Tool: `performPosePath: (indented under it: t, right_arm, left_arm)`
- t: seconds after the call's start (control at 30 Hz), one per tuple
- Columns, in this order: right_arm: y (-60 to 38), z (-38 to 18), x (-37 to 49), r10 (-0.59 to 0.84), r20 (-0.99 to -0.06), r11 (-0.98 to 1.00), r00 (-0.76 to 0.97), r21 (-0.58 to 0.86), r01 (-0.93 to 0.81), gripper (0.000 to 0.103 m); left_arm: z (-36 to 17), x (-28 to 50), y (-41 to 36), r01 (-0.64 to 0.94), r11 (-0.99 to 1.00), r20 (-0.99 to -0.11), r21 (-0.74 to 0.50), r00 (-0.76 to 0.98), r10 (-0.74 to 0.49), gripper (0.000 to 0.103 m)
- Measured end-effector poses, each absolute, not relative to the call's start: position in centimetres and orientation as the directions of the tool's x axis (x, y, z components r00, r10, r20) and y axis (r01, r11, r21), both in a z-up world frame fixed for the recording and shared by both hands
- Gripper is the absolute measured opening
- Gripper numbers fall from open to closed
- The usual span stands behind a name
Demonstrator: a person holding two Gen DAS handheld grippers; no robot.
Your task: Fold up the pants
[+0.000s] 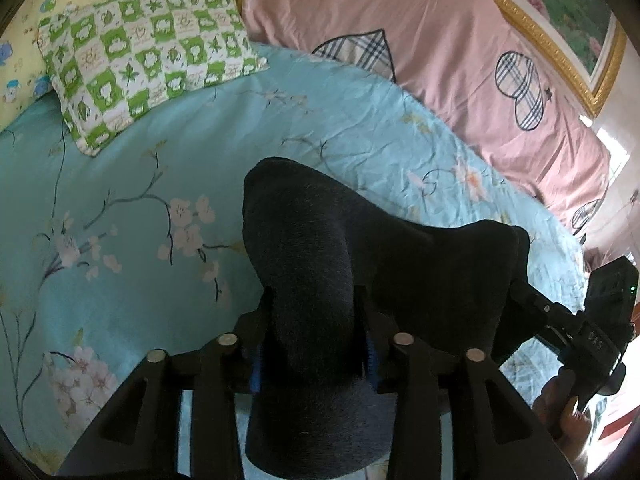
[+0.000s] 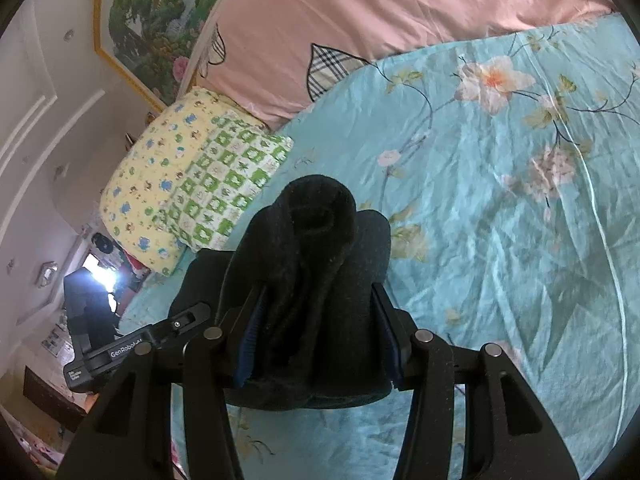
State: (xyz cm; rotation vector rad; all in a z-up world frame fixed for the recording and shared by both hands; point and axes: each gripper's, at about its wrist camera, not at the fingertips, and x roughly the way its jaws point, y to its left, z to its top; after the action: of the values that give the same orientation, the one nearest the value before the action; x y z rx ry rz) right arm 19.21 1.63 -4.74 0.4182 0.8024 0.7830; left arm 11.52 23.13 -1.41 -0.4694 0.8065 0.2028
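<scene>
The black pants (image 1: 360,248) are held above the turquoise floral bedsheet (image 1: 132,184), bunched and gripped at two places. In the left wrist view, a thick fold of the fabric passes between the fingers of the left gripper (image 1: 314,344), which is clamped on it. The cloth covers both fingertips, so only the blue pads at the edges show. The fabric's lower end runs out of the frame at the bottom.

In the right wrist view, the pants (image 2: 316,260) rise as a rolled bundle between the fingers of the right gripper (image 2: 318,336), which is likewise closed on the cloth; here too the fingertips are hidden. The right gripper (image 1: 592,320) also appears at the right edge of the left wrist view, partly cut off, with the holding hand (image 1: 568,412) only partly visible. Waistband, legs and fold lines cannot be made out in either view.

Beyond the pants lie a green checked pillow (image 1: 148,52), a yellow patterned pillow (image 2: 148,184) partly beneath it, and a pink duvet (image 1: 400,40). A gold-framed picture (image 2: 148,28) hangs on the wall, cropped by the frame.
</scene>
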Motion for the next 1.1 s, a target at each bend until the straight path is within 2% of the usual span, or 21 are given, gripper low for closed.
performPosePath:
  t: [0.07, 0.17, 0.4, 0.53, 0.67, 0.87, 1.0, 1.1]
  right_arm:
    - [1.4, -5.2, 19.3, 0.719, -0.514, 0.694, 0.468, 0.559, -0.453, 0.056]
    - [0.8, -5.7, 19.5, 0.712, -0.518, 0.701, 0.474, 0.557, -0.445, 0.063]
    - [0.7, -5.1, 18.5, 0.685, -0.525, 0.728, 0.505, 0.511, -0.457, 0.064]
    - [0.3, -5.1, 17.5, 0.697, -0.512, 0.716, 0.501, 0.516, -0.47, 0.065]
    - [0.0, -4.7, 15.8, 0.701, -0.489, 0.713, 0.519, 0.492, -0.5, 0.074]
    - [0.1, -3.9, 12.3, 0.705, -0.458, 0.709, 0.542, 0.419, -0.568, 0.08]
    - [0.6, -3.5, 10.4, 0.686, -0.465, 0.722, 0.559, 0.34, -0.603, 0.085]
    - [1.0, -3.4, 9.7, 0.673, -0.478, 0.729, 0.564, 0.302, -0.615, 0.086]
  left_arm:
    - [-1.9, 11.6, 23.1, -0.347, 0.881, -0.738, -0.321, 0.675, -0.003, 0.049]
    - [-1.9, 11.5, 22.8, -0.353, 0.893, -0.739, -0.279, 0.673, 0.036, 0.055]
    - [-0.3, 10.4, 21.3, -0.346, 0.92, -0.721, -0.183, 0.684, 0.113, 0.054]
    - [0.3, 9.2, 20.9, -0.34, 0.919, -0.715, -0.199, 0.692, 0.102, 0.059]
    - [0.7, 7.5, 20.1, -0.345, 0.916, -0.706, -0.205, 0.7, 0.106, 0.067]
    - [0.5, 5.1, 18.4, -0.347, 0.919, -0.708, -0.186, 0.696, 0.12, 0.068]
    - [0.1, 3.9, 17.6, -0.356, 0.919, -0.714, -0.172, 0.687, 0.133, 0.069]
    - [-0.2, 3.3, 17.0, -0.358, 0.921, -0.725, -0.155, 0.674, 0.14, 0.073]
